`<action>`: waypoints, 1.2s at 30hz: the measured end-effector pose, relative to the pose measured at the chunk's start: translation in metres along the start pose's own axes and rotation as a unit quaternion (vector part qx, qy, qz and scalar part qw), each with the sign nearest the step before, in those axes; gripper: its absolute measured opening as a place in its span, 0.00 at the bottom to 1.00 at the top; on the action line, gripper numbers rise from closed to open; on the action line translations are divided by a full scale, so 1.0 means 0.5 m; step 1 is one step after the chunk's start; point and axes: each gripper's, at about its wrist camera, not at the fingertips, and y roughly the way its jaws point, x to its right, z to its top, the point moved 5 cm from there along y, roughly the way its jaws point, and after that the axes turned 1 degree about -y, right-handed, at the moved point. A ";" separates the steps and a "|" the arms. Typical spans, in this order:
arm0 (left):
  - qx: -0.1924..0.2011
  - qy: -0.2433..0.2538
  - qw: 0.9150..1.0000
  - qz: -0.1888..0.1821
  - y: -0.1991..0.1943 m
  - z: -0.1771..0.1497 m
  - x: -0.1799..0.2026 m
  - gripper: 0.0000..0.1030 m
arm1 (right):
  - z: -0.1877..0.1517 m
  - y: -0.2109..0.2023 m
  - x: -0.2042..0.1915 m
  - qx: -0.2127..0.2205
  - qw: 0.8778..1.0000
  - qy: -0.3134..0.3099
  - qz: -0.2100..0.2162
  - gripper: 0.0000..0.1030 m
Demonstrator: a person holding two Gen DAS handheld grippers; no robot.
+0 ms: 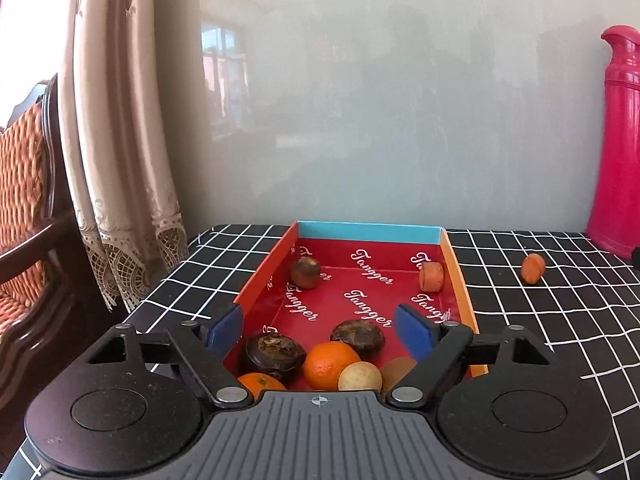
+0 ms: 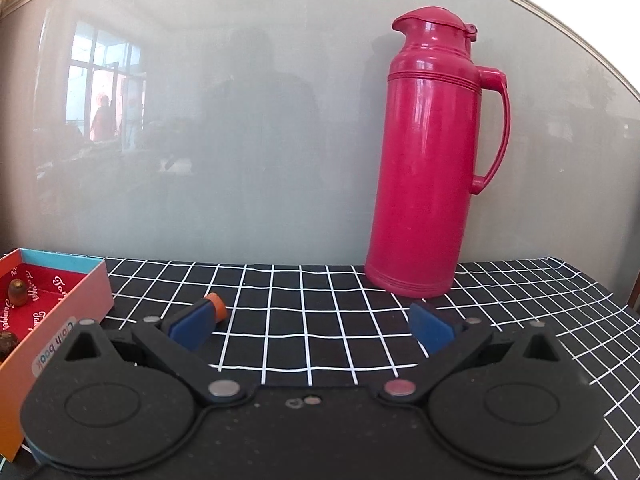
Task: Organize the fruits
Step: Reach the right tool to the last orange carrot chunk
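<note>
Most fruits already lie in the shallow red cardboard box (image 1: 454, 264); one orange carrot chunk (image 1: 533, 268) remains on the black checked counter (image 1: 560, 312). Left claw (image 1: 320, 330) and right claw (image 2: 312, 326) are both spread, empty.

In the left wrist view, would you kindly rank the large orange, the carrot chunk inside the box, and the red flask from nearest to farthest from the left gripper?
1. Large orange: near end of the box, just below the open left gripper.
2. Carrot chunk in the box: far right corner.
3. Red flask: beyond the box, far right, against the wall.
</note>
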 end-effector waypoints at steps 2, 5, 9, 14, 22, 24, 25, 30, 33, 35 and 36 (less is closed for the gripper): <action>0.003 0.004 1.000 -0.001 -0.002 -0.001 0.004 0.80 | 0.001 0.000 0.005 0.000 1.000 0.001 -0.002 1.00; 0.009 0.011 1.000 -0.001 -0.008 -0.001 0.015 0.80 | 0.001 0.000 0.013 0.001 1.000 0.002 -0.003 1.00; 0.020 0.020 1.000 0.001 -0.019 -0.001 0.023 0.80 | 0.001 0.000 0.021 0.001 1.000 0.004 -0.005 1.00; 0.030 0.031 0.999 -0.001 -0.027 -0.004 0.029 0.80 | 0.002 0.001 0.031 0.001 1.000 0.006 -0.008 1.00; 0.055 0.043 0.997 -0.019 -0.073 -0.024 0.058 0.80 | 0.000 0.004 0.030 0.001 1.000 0.005 -0.010 1.00; 0.059 0.060 0.996 -0.022 -0.082 -0.030 0.074 0.80 | 0.000 0.005 0.030 0.001 1.000 0.004 -0.010 1.00; 0.060 0.065 0.996 -0.022 -0.083 -0.031 0.077 0.80 | 0.000 0.005 0.029 0.001 1.000 0.004 -0.010 1.00; 0.063 0.048 0.997 -0.012 -0.072 -0.018 0.059 0.80 | 0.000 0.007 0.020 0.001 1.000 0.012 0.005 1.00; 0.057 0.032 0.998 -0.001 -0.056 -0.013 0.036 0.80 | -0.005 0.009 0.004 0.005 1.000 0.008 0.030 1.00; 0.054 0.022 0.998 0.007 -0.046 -0.010 0.019 0.80 | -0.006 0.012 -0.008 0.005 0.999 0.000 0.042 1.00; 0.051 0.017 0.999 0.009 -0.040 -0.009 0.010 0.80 | -0.007 0.013 -0.015 0.010 0.999 -0.006 0.047 1.00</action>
